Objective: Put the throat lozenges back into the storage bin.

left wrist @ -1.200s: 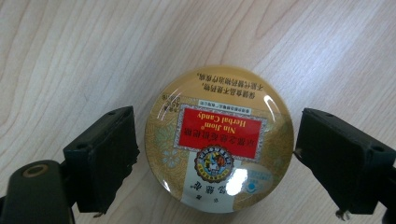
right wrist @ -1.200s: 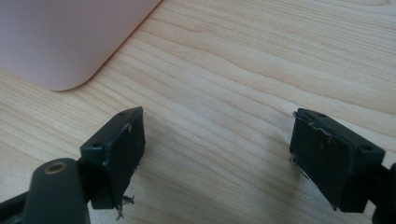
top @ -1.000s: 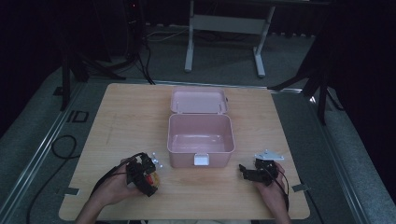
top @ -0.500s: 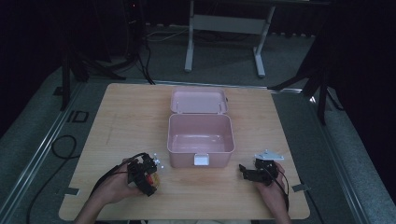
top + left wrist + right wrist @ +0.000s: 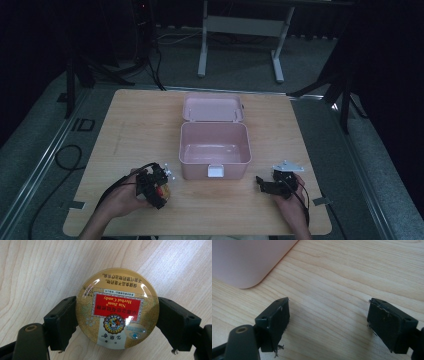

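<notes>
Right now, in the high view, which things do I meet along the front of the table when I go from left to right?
left gripper closed on the candy tin → pink box → right gripper, open.

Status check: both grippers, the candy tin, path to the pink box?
Left gripper jaws just closing, pads now on candy tin, tin on table. Right gripper open, nothing between jaws. Pink box lid open, nothing in the way.
</notes>
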Demonstrator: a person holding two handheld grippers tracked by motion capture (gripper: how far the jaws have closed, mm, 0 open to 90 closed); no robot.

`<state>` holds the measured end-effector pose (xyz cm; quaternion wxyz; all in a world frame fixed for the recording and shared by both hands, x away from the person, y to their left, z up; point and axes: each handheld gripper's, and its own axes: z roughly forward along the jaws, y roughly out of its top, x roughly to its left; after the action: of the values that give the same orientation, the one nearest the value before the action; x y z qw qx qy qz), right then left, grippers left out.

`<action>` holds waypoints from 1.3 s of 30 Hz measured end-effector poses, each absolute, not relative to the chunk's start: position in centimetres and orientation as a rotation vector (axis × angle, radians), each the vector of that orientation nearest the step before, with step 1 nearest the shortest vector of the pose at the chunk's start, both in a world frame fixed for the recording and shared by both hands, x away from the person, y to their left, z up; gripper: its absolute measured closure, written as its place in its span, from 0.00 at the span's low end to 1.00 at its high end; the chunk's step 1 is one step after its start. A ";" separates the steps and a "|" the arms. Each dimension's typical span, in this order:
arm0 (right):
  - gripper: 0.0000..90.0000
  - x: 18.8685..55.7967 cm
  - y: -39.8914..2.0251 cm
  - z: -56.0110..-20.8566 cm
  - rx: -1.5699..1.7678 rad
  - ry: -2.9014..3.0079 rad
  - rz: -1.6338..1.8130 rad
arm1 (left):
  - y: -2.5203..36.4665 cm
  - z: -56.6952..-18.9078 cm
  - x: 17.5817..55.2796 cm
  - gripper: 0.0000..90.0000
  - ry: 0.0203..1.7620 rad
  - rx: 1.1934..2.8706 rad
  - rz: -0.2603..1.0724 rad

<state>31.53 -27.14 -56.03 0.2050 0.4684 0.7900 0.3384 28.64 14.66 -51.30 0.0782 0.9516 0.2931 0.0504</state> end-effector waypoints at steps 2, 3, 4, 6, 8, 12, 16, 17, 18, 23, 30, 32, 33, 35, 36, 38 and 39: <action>0.20 31.5 -27.1 -56.0 1.305 2.202 0.943 | 14.7 -51.2 28.7 0.23 0.883 2.850 0.160; 0.20 31.5 -27.1 -56.0 1.305 2.202 0.943 | 14.7 -51.2 28.7 0.23 0.883 2.850 0.160; 0.20 31.5 -27.1 -56.0 1.305 2.202 0.944 | 14.8 -51.1 28.7 0.23 0.887 2.846 0.162; 0.20 31.5 -27.1 -56.0 1.305 2.203 0.943 | 14.8 -50.9 28.8 0.23 0.889 2.844 0.166; 0.20 31.5 -27.1 -56.0 1.306 2.203 0.944 | 14.9 -50.8 28.8 0.23 0.892 2.842 0.166; 0.20 31.5 -27.1 -56.0 1.306 2.203 0.944 | 15.0 -50.4 29.0 0.23 0.900 2.838 0.176; 0.20 31.5 -27.1 -56.0 1.306 2.202 0.944 | 15.0 -50.0 29.1 0.23 0.898 2.838 0.187; 0.20 31.5 -27.1 -56.0 1.306 2.202 0.944 | 15.0 -49.9 29.1 0.23 0.897 2.839 0.188; 0.20 31.5 -27.1 -56.0 1.305 2.203 0.944 | 15.1 -49.8 29.1 0.23 0.895 2.839 0.190; 0.20 31.5 -27.1 -56.0 1.305 2.202 0.944 | 15.1 -49.5 29.3 0.23 0.904 2.836 0.198; 0.20 31.5 -27.1 -56.0 1.306 2.203 0.944 | 15.2 -48.9 29.4 0.23 0.904 2.835 0.210; 0.20 31.5 -27.1 -56.0 1.305 2.203 0.944 | 15.2 -48.8 29.5 0.23 0.903 2.834 0.214; 0.20 31.5 -27.1 -56.0 1.306 2.202 0.944 | 15.2 -48.7 29.5 0.23 0.902 2.835 0.215; 0.20 31.5 -27.1 -56.0 1.306 2.203 0.944 | 15.2 -48.5 29.5 0.23 0.906 2.833 0.213; 0.20 31.5 -27.1 -56.0 1.306 2.203 0.944 | 15.3 -48.4 29.5 0.23 0.902 2.835 0.217; 0.20 31.5 -27.1 -56.0 1.306 2.202 0.944 | 15.3 -48.3 29.5 0.23 0.904 2.836 0.216; 0.20 31.5 -27.1 -56.0 1.306 2.202 0.944 | 15.3 -48.2 29.5 0.23 0.902 2.837 0.218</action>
<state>31.53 -27.14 -56.03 0.2049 0.4683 0.7900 0.3385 29.53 15.31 -48.22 0.0783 0.9475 0.3013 0.0727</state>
